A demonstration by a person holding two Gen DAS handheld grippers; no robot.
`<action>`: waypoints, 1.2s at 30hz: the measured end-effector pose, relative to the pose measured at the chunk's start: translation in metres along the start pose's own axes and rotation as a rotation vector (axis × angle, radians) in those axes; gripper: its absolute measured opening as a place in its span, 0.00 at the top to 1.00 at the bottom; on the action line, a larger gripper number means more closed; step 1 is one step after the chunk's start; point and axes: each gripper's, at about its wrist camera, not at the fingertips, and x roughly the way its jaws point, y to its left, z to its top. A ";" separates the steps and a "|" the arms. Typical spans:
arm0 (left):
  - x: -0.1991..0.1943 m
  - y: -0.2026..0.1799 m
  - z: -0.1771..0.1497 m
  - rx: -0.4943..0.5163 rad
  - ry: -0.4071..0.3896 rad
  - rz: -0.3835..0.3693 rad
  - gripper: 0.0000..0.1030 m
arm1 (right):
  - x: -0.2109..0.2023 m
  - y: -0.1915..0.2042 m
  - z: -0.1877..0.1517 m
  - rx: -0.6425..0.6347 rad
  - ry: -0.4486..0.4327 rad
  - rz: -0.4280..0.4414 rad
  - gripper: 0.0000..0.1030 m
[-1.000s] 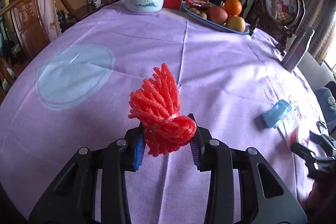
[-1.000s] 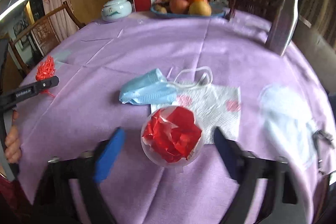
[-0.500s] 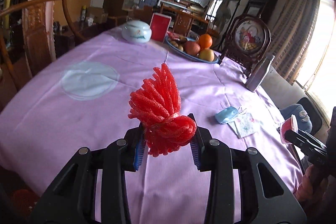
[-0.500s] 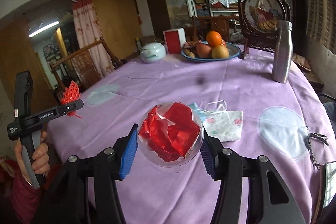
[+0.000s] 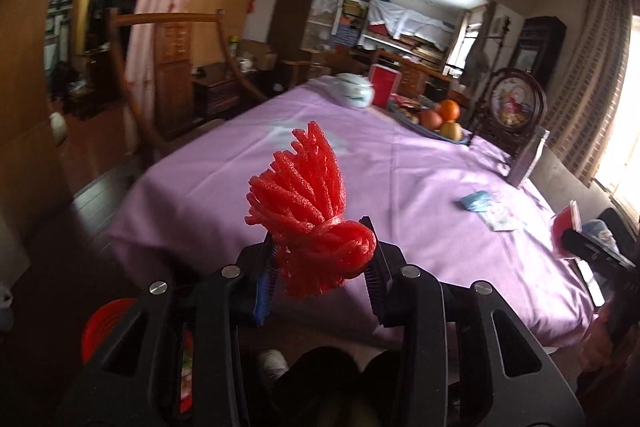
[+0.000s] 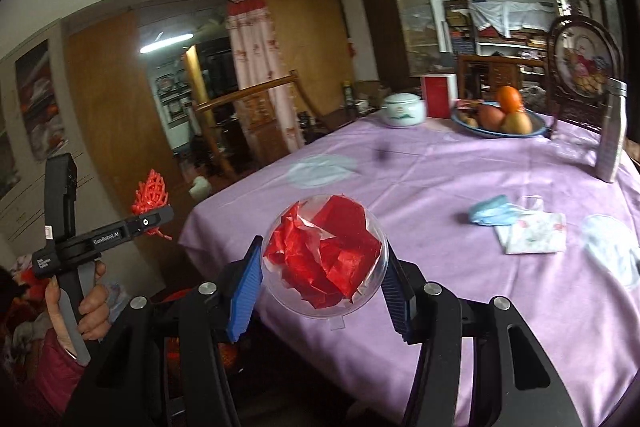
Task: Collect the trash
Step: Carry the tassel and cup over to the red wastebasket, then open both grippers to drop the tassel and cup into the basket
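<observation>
Left wrist view has your left gripper [image 5: 320, 267] pointing down and forward toward the table [image 5: 420, 195], its jaws clamped on the knotted base of a red foam net [image 5: 310, 203] whose fringe fans upward toward 12 o'clock; the jaws have just eased slightly wider, yet the knot sits pinched between both pads; a red bin [image 5: 102, 327] shows low at 8 o'clock beneath the gripper frame; your right gripper's tip shows at 3 o'clock off the table's near edge. Right wrist view has your right gripper [image 6: 324, 271] angled down over the table's near corner, jaws closed on a clear plastic ball [image 6: 324, 259] stuffed with crumpled red paper [image 6: 324, 251], a blue pad pressing each side; at 9 o'clock your left hand [image 6: 86, 303] is wrapped round the grey handle, its gripper held roughly level and carrying the net clear of the cloth; a blue face mask [image 6: 490, 215] and a floral napkin [image 6: 534, 233] lie touching on the purple cloth at 3 o'clock.
</observation>
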 end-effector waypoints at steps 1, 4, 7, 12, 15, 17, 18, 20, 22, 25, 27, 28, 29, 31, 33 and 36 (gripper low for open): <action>-0.009 0.014 -0.007 -0.017 0.000 0.027 0.62 | 0.001 0.010 -0.001 -0.009 0.002 0.014 0.47; -0.028 0.052 -0.022 -0.068 0.003 0.087 0.62 | 0.006 0.037 -0.003 -0.036 0.013 0.057 0.47; -0.041 0.083 -0.036 -0.107 0.014 0.140 0.62 | 0.016 0.060 -0.005 -0.062 0.035 0.096 0.47; -0.040 0.130 -0.067 -0.175 0.061 0.202 0.61 | 0.040 0.092 -0.007 -0.093 0.088 0.144 0.47; -0.029 0.152 -0.082 -0.218 0.099 0.216 0.58 | 0.062 0.109 -0.010 -0.112 0.132 0.168 0.47; -0.020 0.164 -0.096 -0.230 0.137 0.246 0.49 | 0.078 0.121 -0.013 -0.124 0.161 0.186 0.47; -0.017 0.169 -0.102 -0.233 0.148 0.262 0.41 | 0.082 0.124 -0.014 -0.127 0.169 0.192 0.47; -0.013 0.181 -0.112 -0.242 0.162 0.309 0.28 | 0.095 0.133 -0.016 -0.135 0.193 0.210 0.47; -0.015 0.194 -0.121 -0.269 0.161 0.354 0.20 | 0.105 0.142 -0.020 -0.142 0.217 0.226 0.47; -0.016 0.206 -0.124 -0.308 0.152 0.404 0.13 | 0.123 0.154 -0.026 -0.151 0.256 0.249 0.47; -0.020 0.210 -0.125 -0.324 0.138 0.440 0.10 | 0.135 0.161 -0.031 -0.155 0.282 0.264 0.47; -0.023 0.214 -0.126 -0.330 0.131 0.464 0.09 | 0.143 0.166 -0.035 -0.159 0.299 0.275 0.47; -0.026 0.218 -0.128 -0.332 0.127 0.479 0.09 | 0.150 0.171 -0.038 -0.162 0.314 0.284 0.47; -0.029 0.223 -0.129 -0.339 0.120 0.514 0.07 | 0.164 0.184 -0.046 -0.173 0.348 0.306 0.47; -0.033 0.228 -0.130 -0.340 0.109 0.556 0.07 | 0.176 0.196 -0.053 -0.183 0.377 0.328 0.47; -0.036 0.235 -0.129 -0.338 0.098 0.610 0.07 | 0.197 0.221 -0.065 -0.199 0.431 0.373 0.47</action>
